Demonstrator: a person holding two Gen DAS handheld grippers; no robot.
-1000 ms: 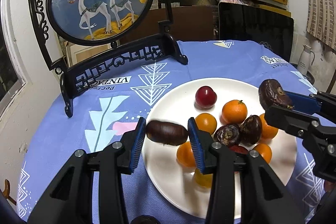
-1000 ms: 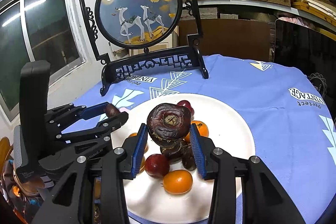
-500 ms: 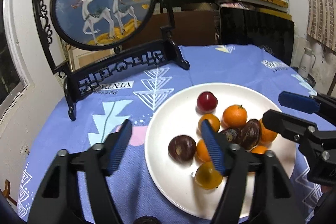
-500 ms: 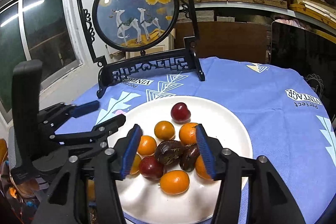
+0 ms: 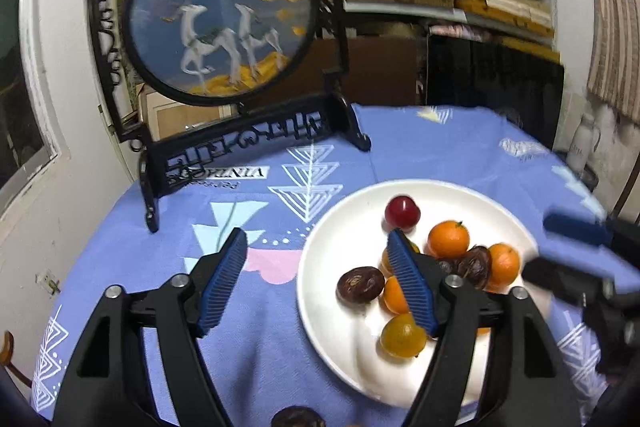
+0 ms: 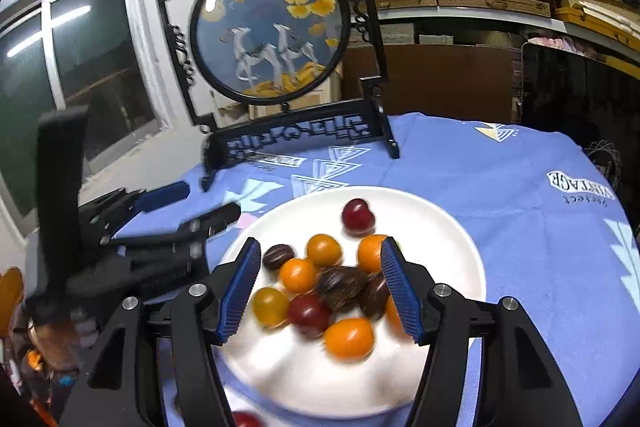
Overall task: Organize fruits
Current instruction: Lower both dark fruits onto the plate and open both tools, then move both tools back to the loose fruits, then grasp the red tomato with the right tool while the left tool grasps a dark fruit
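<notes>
While both tools hover over the blue patterned tablecloth [image 5: 420, 147], the left gripper [image 5: 320, 283] stands spread wide and holds nothing, its right finger above the rim of the white plate [image 5: 320, 291]. On that plate lie the fruits: a lone dark wrinkled fruit [image 5: 360, 285] near the left edge, a red plum [image 5: 402, 211] toward the far side, and oranges [image 5: 448, 239] clustered with more dark fruits. Likewise gaping and empty, the right gripper [image 6: 320, 285] hangs over the pile, with the round deer screen [image 6: 270, 27] standing behind the plate.
</notes>
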